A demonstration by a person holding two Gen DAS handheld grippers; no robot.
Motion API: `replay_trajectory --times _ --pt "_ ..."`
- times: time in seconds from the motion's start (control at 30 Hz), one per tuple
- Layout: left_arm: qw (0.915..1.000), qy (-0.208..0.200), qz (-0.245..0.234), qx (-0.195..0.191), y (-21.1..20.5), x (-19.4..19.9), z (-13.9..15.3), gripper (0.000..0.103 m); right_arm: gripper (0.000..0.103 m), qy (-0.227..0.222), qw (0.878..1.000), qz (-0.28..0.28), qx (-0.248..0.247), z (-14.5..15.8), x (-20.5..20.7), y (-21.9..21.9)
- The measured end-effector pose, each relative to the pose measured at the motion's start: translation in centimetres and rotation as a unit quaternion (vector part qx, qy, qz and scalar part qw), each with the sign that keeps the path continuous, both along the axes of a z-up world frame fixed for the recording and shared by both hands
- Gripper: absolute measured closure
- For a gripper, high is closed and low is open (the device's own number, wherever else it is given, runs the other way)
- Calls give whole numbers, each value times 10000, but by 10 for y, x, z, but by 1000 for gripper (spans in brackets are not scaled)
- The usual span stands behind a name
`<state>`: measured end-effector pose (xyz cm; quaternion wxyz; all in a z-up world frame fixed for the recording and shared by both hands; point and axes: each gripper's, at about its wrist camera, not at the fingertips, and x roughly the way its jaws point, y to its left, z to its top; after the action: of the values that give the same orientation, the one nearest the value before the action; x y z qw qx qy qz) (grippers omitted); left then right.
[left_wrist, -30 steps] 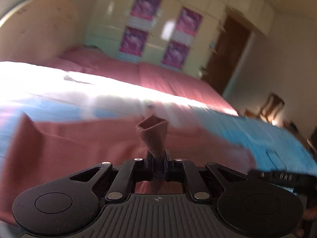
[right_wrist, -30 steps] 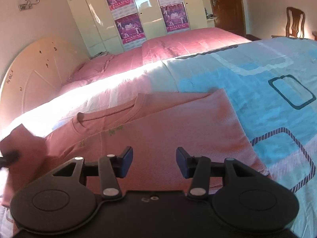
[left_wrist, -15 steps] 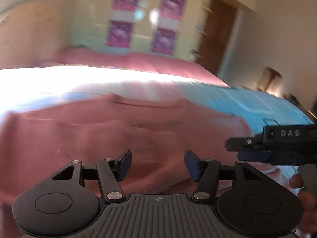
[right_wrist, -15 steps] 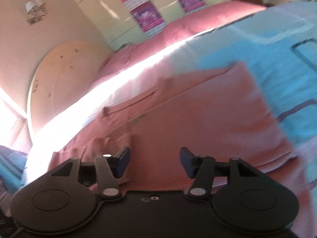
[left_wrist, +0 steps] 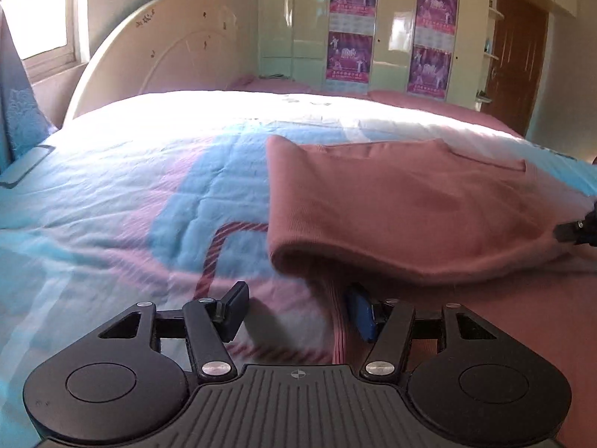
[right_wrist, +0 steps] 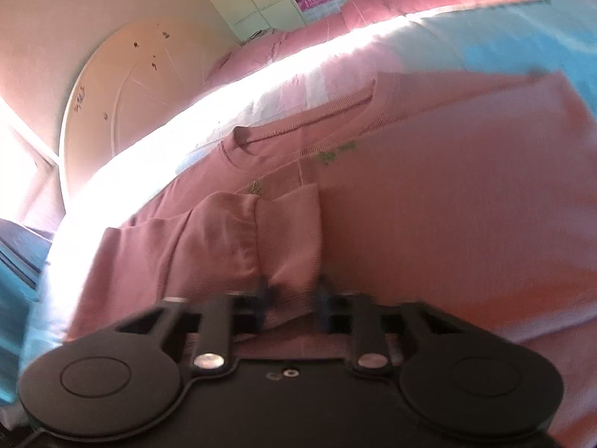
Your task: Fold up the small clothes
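Sunlight fell across a bed (left_wrist: 112, 194) covered in a blue, pink and white quilt as the left tongs (left_wrist: 298, 311) hung low over it with their jaws spread, nothing pressed between the pads. A pink sweater (left_wrist: 410, 201) lay on the quilt to the right of centre, its folded near edge curling up, and a ribbed strip of it ran down just beside the blue right-hand fingertip (left_wrist: 360, 311). Behind stood a rounded cream headboard (left_wrist: 168, 48) and pale wardrobe doors bearing purple posters (left_wrist: 352, 24). At the right edge of that view a dark part of the other tool showed against the cloth. From the right wrist, somewhat blurred, the right tongs (right_wrist: 294, 298) had just been closing and were pinching a folded sleeve of the sweater (right_wrist: 447, 205), the cloth bunched between the blue pads. The sweater's neckline (right_wrist: 298, 130) lay farther up the bed, toward the headboard (right_wrist: 119, 86).
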<state>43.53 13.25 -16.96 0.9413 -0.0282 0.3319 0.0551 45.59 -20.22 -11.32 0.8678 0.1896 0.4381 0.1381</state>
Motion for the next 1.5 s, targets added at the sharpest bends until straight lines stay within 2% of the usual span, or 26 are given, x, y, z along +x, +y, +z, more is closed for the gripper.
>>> replay_trajectory --times 0.07,0.17,0.23,0.3,0.33,0.37,0.4,0.43,0.5,0.6,0.8,0.97,1.13,1.17,1.2,1.27,1.33,1.37,1.43,1.5 --pt "10000 14 -17 -28 3 9 -3 50 96 -75 9998 38 -169 5 1 4" --pt "9999 -4 -97 -27 3 17 -4 54 96 -579 9974 73 -415 29 -8 3" --pt "9999 -13 -150 -10 5 12 -2 57 96 -1001 9936 -189 -478 50 -20 -11" --pt "9997 -13 -233 -41 5 12 -2 66 96 -1277 9872 -667 -678 65 -30 -32" --pt "9996 -16 -278 -44 4 11 0 74 96 -1268 9856 -792 -788 66 -31 -41" --pt "9994 -8 -350 -52 2 11 1 86 96 -1132 9867 -794 -856 63 -30 -49" --pt "9991 5 -433 -49 -1 12 3 92 96 -931 9892 -752 -843 56 -28 -57" --pt "9988 6 -494 25 -6 12 5 93 96 -801 9908 -723 -812 51 -29 -62" --pt "9985 14 -525 133 -11 13 7 93 96 -722 9914 -657 -877 44 -33 -64" --pt "9989 26 -451 -119 -4 12 6 93 96 -663 9915 -709 -865 37 -36 -61" --pt "9984 71 -537 -169 0 14 8 93 96 -571 9914 -784 -873 25 -38 -64" --pt "9983 78 -554 -140 -1 13 8 93 96 -653 9905 -792 -916 28 -47 -65" --pt "9978 113 -648 -3 -4 12 9 93 95 -377 9904 -831 -1036 7 -42 -64" --pt "9974 128 -710 7 -3 11 10 93 94 -346 9901 -887 -1035 4 -41 -66" --pt "9971 111 -750 6 -2 8 14 92 83 -376 9889 -982 -1052 5 -42 -67" --pt "9974 -101 -708 -78 5 -7 26 83 71 -453 9831 -1261 -1244 12 -48 -70" --pt "9972 -428 -621 -12 6 -21 40 83 71 -680 9809 -1389 -1182 26 -59 -73" --pt "9969 -466 -629 -52 3 -22 44 83 76 -760 9826 -1297 -1089 30 -61 -71" --pt "9958 -463 -764 -181 -9 -16 44 83 76 -903 9857 -859 -1135 34 -62 -51" --pt "9946 -250 -943 -351 -24 -1 37 83 78 -947 9877 -403 -1177 31 -57 -26"
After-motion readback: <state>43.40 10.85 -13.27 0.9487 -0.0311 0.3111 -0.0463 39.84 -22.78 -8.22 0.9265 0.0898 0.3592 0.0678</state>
